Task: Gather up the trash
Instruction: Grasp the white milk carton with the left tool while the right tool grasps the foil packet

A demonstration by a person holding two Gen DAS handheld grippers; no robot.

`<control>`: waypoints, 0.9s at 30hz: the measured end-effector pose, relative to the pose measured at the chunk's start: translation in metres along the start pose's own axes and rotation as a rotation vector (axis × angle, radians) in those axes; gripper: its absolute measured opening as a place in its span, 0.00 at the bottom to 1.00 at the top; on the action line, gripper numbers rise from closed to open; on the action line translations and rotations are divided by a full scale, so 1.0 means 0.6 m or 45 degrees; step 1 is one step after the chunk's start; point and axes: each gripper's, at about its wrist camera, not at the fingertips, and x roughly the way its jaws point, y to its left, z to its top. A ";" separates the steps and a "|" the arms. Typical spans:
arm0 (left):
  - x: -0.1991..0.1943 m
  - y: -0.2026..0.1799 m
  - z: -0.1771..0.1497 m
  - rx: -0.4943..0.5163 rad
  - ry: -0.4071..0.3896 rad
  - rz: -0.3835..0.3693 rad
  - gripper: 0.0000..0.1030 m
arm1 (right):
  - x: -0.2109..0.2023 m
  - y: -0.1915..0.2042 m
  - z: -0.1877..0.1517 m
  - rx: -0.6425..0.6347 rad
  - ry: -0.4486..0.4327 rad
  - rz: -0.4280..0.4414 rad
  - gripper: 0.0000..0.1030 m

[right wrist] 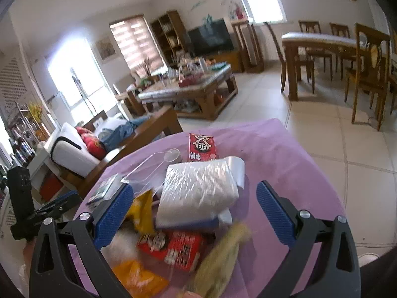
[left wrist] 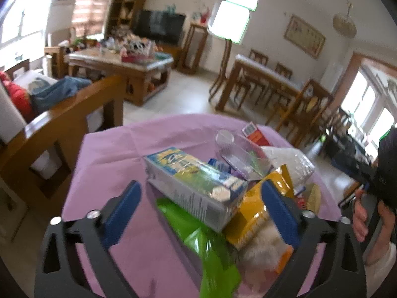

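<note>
A pile of trash lies on a purple tablecloth (left wrist: 109,154). In the left wrist view my left gripper (left wrist: 201,198) is open above a blue-yellow carton (left wrist: 193,181), a green wrapper (left wrist: 198,233), a yellow snack bag (left wrist: 255,213) and a clear plastic tray (left wrist: 243,156). In the right wrist view my right gripper (right wrist: 196,206) is open above a crinkled clear plastic packet (right wrist: 198,186), a red carton (right wrist: 173,248), an orange wrapper (right wrist: 139,280) and a corn cob (right wrist: 223,255). A second red carton (right wrist: 202,146) lies farther back.
A wooden sofa arm (left wrist: 62,124) stands left of the table. A cluttered coffee table (right wrist: 188,89) and a dining table with chairs (right wrist: 322,49) stand beyond on the tiled floor. The right hand and its gripper body (left wrist: 382,173) show at the left view's right edge.
</note>
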 end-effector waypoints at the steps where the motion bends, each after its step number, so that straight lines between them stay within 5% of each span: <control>1: 0.017 0.000 0.008 -0.011 0.036 -0.007 0.80 | 0.023 0.000 0.007 0.005 0.047 -0.012 0.95; 6: 0.083 0.007 0.025 -0.081 0.144 -0.025 0.78 | 0.108 -0.027 0.004 0.087 0.233 -0.015 0.81; 8: 0.105 0.014 0.030 -0.101 0.166 -0.020 0.73 | 0.123 -0.035 -0.002 0.116 0.278 0.016 0.67; 14: 0.124 0.034 0.032 -0.185 0.159 -0.051 0.59 | 0.117 -0.033 -0.016 0.173 0.287 0.155 0.47; 21: 0.107 0.039 0.019 -0.224 0.102 -0.141 0.49 | 0.081 -0.038 -0.018 0.210 0.156 0.212 0.31; 22: 0.104 0.043 0.020 -0.225 0.092 -0.151 0.29 | 0.078 -0.037 -0.018 0.208 0.141 0.216 0.30; 25: 0.077 0.045 0.027 -0.214 0.034 -0.185 0.01 | 0.052 -0.026 -0.016 0.189 0.082 0.209 0.29; 27: 0.062 0.039 0.032 -0.183 0.016 -0.190 0.01 | 0.034 -0.019 -0.012 0.186 0.045 0.201 0.28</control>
